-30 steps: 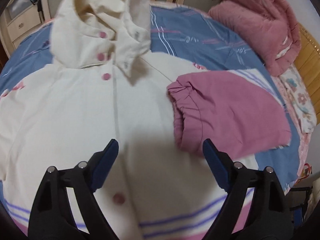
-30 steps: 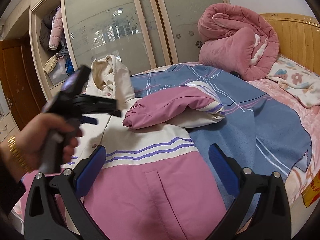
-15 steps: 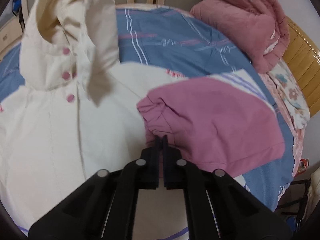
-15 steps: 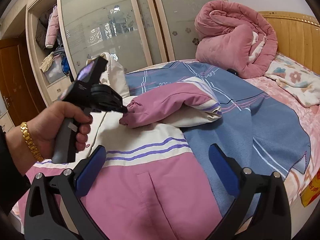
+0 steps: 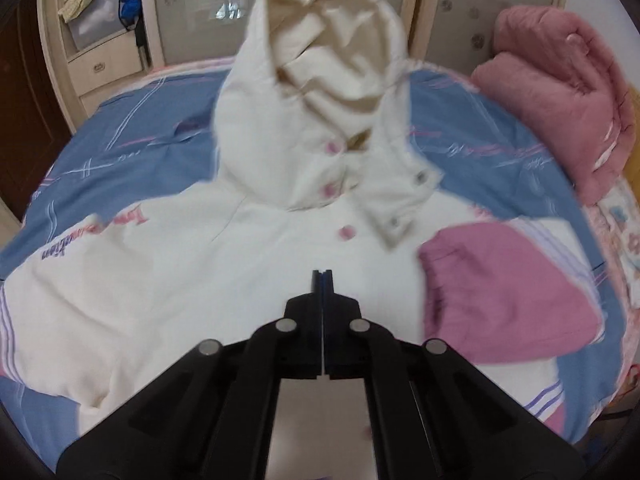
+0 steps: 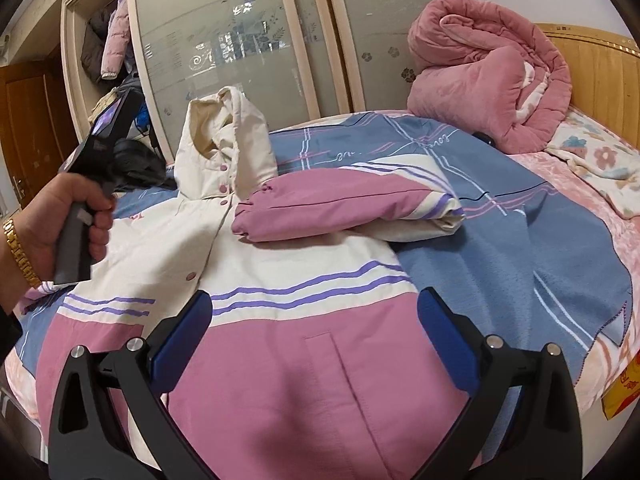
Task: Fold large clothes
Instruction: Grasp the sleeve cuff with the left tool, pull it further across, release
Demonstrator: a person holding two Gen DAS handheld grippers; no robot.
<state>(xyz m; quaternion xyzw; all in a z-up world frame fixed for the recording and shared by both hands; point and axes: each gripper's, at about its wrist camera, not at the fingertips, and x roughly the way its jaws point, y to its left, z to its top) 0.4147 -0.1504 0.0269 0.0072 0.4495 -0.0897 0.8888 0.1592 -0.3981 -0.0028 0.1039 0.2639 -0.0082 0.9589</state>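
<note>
A big cream and pink jacket [image 6: 256, 280] lies flat on the blue bedspread [image 6: 500, 248], filling the middle and lower part of both views. Its hood [image 5: 320, 92] sticks up near the top middle of the left wrist view. One pink sleeve [image 6: 332, 204] is folded across the chest — its cuff points to the buttons. The left gripper [image 5: 322, 280] sits low in the middle of its frame, above the cream cloth, fingers pressed together with nothing between them. A hand [image 6: 56, 220] holds it at the left edge of the right wrist view. The right gripper [image 6: 312, 340] hangs over the pink hem — its blue pads [image 6: 182, 344] are wide apart and empty. A rolled pink quilt [image 6: 488, 88] sits at the upper right.
</note>
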